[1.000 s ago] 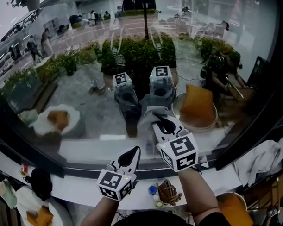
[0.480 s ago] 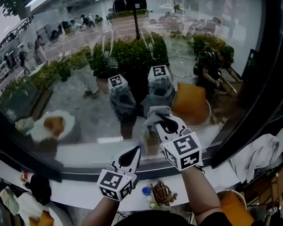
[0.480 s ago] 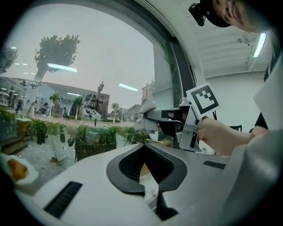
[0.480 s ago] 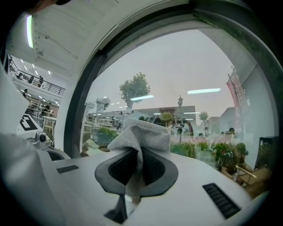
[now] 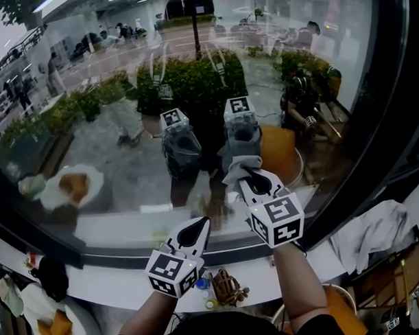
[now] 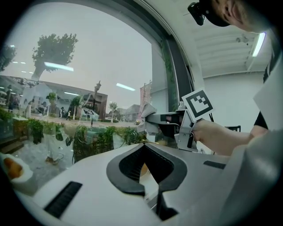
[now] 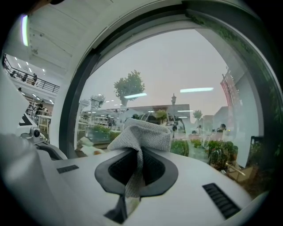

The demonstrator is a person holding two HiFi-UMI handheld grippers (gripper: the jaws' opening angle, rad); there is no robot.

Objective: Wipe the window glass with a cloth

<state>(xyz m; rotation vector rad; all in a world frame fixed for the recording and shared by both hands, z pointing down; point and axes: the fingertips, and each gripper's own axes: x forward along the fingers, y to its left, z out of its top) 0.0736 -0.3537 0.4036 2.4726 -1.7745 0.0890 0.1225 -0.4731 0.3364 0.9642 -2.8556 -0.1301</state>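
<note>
Right gripper view shows the right gripper (image 7: 131, 187) clenched on a grey cloth (image 7: 141, 132), the fabric bunched out ahead of the jaw tips, likely so that cloth rather than plastic meets the window glass (image 7: 185, 66). In the head view that gripper (image 5: 253, 182) is raised to the lower pane, right of centre, and the cloth (image 5: 238, 168) appears to touch the window glass (image 5: 122, 126), meeting its own reflection. The left gripper (image 5: 192, 233) hangs lower, near the white ledge (image 5: 89, 279), jaws together on nothing and apart from the pane, probably held out of the wiping path
</note>
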